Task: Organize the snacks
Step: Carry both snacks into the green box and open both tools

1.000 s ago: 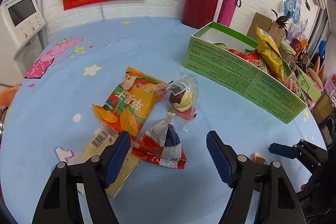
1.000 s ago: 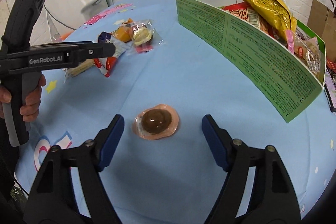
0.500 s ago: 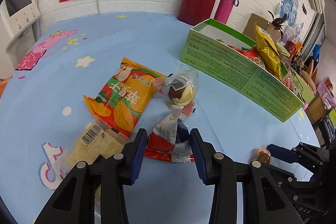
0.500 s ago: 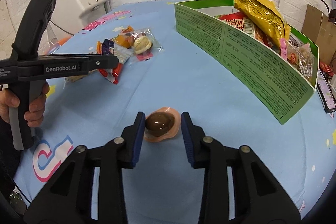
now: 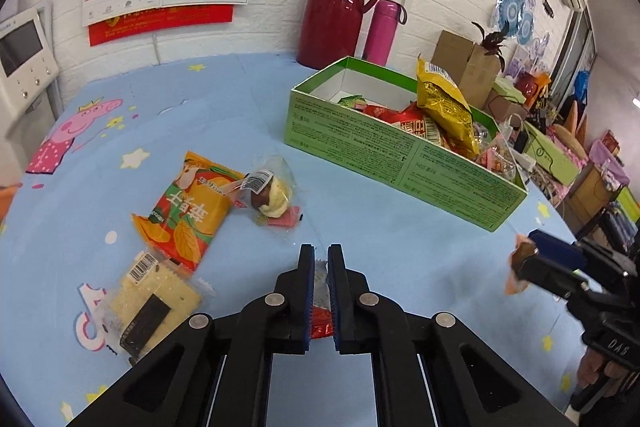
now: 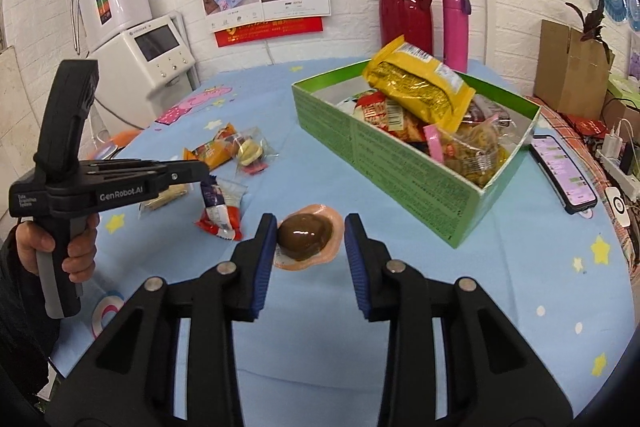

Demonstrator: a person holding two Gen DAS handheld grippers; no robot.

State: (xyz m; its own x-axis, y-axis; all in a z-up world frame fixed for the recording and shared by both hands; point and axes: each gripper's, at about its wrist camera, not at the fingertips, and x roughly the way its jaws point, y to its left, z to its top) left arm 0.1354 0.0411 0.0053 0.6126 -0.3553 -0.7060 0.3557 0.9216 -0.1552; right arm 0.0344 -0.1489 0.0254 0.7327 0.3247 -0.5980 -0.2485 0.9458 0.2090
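A red-and-white snack packet (image 5: 319, 301) is clamped between the closed jaws of the left gripper (image 5: 319, 259); a brown vacuum-packed egg (image 6: 306, 234) is gripped in the right gripper (image 6: 311, 227), raised off the table. The green box (image 6: 420, 179) lies ahead and to the right of both, nearer the right gripper, its long axis slanting away rightward.

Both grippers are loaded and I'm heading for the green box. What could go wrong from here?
1. The braised egg pouch is round and glossy and sits at the tips of the right gripper; it may squirt out.
2. The red-and-white snack packet hangs from the left gripper by one end and may slip.
3. The green box is heaped, with a yellow bag perched on top; additions might slide out.
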